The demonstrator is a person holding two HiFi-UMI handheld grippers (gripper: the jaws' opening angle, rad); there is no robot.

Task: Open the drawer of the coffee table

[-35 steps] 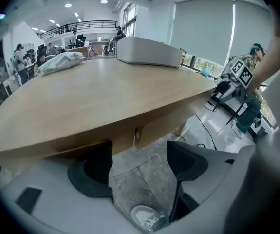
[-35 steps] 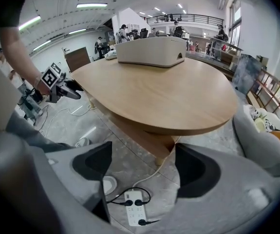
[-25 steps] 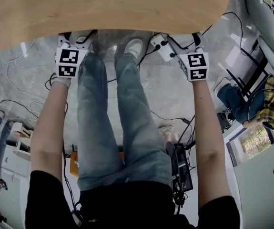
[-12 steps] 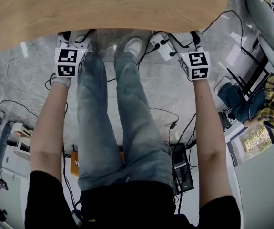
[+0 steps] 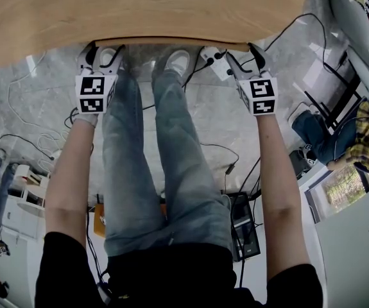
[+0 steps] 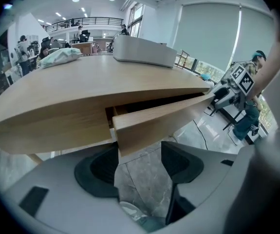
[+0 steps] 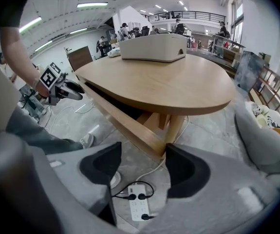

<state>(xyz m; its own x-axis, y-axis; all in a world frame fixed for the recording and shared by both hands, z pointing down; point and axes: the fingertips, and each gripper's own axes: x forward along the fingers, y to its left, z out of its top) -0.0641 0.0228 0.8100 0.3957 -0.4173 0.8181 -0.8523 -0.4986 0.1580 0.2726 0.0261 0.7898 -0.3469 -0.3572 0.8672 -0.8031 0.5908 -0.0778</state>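
From above, the desk fills the top of the view, with the person's legs running up the middle. The left tool and the right tool both reach to its near edge, one either side of the legs and about equally close

Left tool view: the drawer stands a little way out of the desk, with a dark gap behind it. Its long front runs off up and to the right, and its left end corner dips between the jaws, hard by the left pad. The jaws have just been closing but are well apart, and floor shows between the front and the right pad, so I'd not call it gripped

Right tool view: the same front comes in from the upper left, and its right end sits just at the gap between the jaws. They too have just been closing and hold nothing. A power strip lies on the floor beyond

Each tool has one end, so the pull, I'd judge, goes straight back toward the person, square to the front's length
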